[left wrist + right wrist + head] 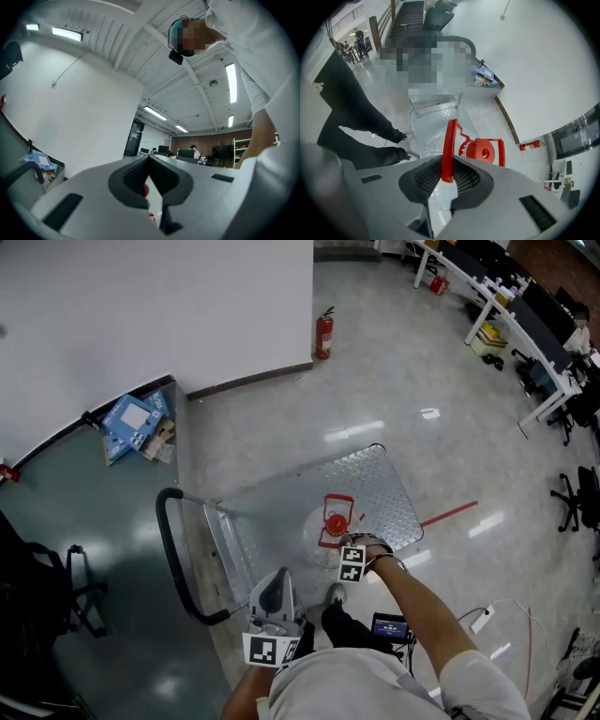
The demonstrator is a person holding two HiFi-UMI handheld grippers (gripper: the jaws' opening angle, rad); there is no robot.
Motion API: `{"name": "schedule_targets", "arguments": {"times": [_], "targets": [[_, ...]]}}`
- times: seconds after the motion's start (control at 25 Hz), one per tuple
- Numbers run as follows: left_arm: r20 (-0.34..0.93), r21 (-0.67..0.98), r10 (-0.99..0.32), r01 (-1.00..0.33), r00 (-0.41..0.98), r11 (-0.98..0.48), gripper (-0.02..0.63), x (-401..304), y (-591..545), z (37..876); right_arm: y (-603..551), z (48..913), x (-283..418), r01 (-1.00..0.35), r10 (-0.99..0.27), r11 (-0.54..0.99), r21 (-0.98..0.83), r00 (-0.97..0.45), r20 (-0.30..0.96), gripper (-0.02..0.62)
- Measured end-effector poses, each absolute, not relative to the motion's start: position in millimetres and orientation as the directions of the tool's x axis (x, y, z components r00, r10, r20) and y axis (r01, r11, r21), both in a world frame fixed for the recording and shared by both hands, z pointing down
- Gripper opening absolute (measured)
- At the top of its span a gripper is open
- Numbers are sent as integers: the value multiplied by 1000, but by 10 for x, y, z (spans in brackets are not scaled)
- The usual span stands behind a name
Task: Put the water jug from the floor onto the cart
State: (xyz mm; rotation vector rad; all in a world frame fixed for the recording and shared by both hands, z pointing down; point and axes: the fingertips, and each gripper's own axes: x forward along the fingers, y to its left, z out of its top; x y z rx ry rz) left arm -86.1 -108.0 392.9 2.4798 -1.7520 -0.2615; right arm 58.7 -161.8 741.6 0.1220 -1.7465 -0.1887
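The water jug [323,529] is clear with a red cap [336,522] and a red carry handle [338,502]. It is over the near part of the cart's metal deck [375,486]; I cannot tell whether it rests on the deck. My right gripper [345,545] points steeply down, shut on the red handle [449,140], with the cap [482,151] just beyond the jaws. My left gripper [278,577] is near the cart's black push bar [173,559], pointing level. Its jaws [149,158] meet at the tips with nothing held.
A fire extinguisher [323,334] stands by the white wall's corner. Blue boxes [136,423] lie at the left. Desks [525,324] and an office chair [577,498] are at the right. Red floor tape [450,514] and cables [483,618] lie near my feet.
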Motion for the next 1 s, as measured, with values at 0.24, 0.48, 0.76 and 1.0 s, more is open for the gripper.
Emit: {"name": "schedule_targets", "arguments": {"times": [0.24,0.48,0.76,1.0], "targets": [[-67,178,-944,-927,324,-331,-2,-904,-1271,4007,-1796,7527,606,33,-184,981,193,-174,967,69],[-51,175,-941,-924,335,-339,-2,-927,-1366,4030,-1594,7700,733,35,-166,984,173,-156,974,69],[-48,177,-939,-922,341,-344,-2,-961,-1355,4065,-1349,7777,751,9,-175,984,179,-166,970,67],[-52,178,-935,-918,351,-354,-2,-932,-1261,4056,-1042,7845,813,20,-169,984,174,-151,974,67]]}}
